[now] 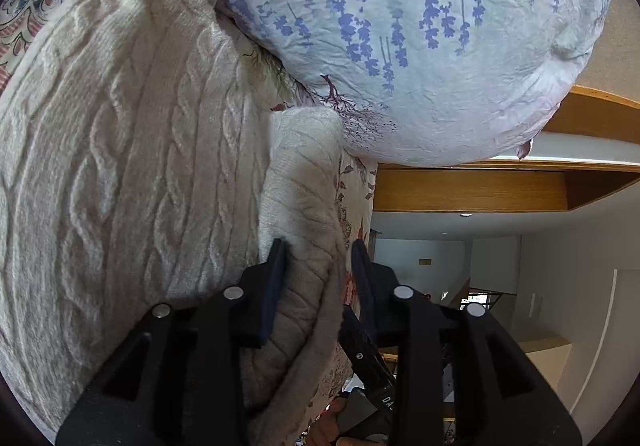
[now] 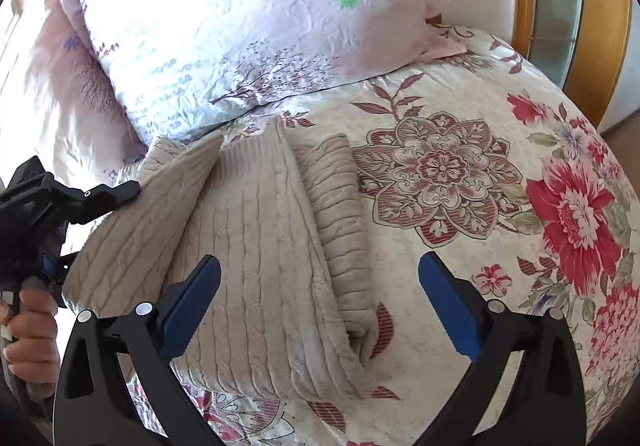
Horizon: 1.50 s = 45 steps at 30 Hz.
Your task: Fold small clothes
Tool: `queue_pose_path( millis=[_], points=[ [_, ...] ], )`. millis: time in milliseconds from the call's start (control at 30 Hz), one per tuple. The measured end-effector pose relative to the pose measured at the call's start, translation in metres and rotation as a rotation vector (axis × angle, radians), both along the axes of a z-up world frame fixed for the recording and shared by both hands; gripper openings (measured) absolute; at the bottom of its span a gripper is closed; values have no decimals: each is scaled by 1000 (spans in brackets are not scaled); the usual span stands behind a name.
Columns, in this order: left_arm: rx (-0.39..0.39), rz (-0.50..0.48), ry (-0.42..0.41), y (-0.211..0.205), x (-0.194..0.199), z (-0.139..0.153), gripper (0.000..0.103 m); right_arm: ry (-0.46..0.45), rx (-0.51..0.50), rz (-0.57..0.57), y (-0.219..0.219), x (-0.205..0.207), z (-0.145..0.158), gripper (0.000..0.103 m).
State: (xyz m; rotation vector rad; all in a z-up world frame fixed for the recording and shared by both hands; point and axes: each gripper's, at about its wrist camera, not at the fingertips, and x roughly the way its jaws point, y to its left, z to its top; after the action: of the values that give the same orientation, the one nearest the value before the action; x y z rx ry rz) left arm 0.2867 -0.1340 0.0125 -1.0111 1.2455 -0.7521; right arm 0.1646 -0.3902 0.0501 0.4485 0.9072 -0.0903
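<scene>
I am viewing a cream bedspread printed with red and maroon flowers (image 2: 460, 258), which is covering the whole work surface. In the right wrist view it is lying bare to the right of the garment and is curving away toward a wooden bed frame (image 2: 596, 17) at the upper right edge.

A pale lilac pillow with blue and purple sprig print (image 2: 240, 29) is occupying the far side of the bed. Its lower edge is sitting just beside the top of the garment, so I am finding no free strip on that side.

A beige cable-knit sweater (image 2: 256, 230) is lying on the bedspread, partly folded. One ribbed sleeve is running along its right edge, and that edge is ending near the middle of the right wrist view. A raised flap is lifting along its left side.

I am holding the left gripper (image 1: 318, 246) with its dark blue pads pinching a thick fold of the sweater; knit is filling the gap between the fingers. In the left wrist view the fold is standing against the pillow, with open room and a wooden ledge (image 1: 472, 189) to the right.

I am holding the right gripper (image 2: 320, 266) spread wide above the near part of the sweater. Its left finger is hovering over knit and its right finger is hovering over bare bedspread.
</scene>
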Motion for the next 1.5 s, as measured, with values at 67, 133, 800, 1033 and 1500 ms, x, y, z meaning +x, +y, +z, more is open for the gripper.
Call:
queue_pose_path(
  millis=[67, 133, 800, 1033, 1500],
  points=[
    [-69, -11, -12, -1, 1, 7, 70, -16, 63, -1, -11, 8, 1, 93],
    [-123, -8, -25, 2, 0, 15, 84, -50, 148, 8, -18, 9, 6, 93],
    [780, 119, -323, 111, -67, 37, 97, 148, 477, 163, 21, 88, -16, 57],
    [833, 91, -344, 97, -71, 31, 97, 170, 495, 219, 40, 91, -30, 38],
    [809, 95, -378, 94, -71, 34, 100, -192, 271, 234, 37, 71, 67, 15]
  ],
)
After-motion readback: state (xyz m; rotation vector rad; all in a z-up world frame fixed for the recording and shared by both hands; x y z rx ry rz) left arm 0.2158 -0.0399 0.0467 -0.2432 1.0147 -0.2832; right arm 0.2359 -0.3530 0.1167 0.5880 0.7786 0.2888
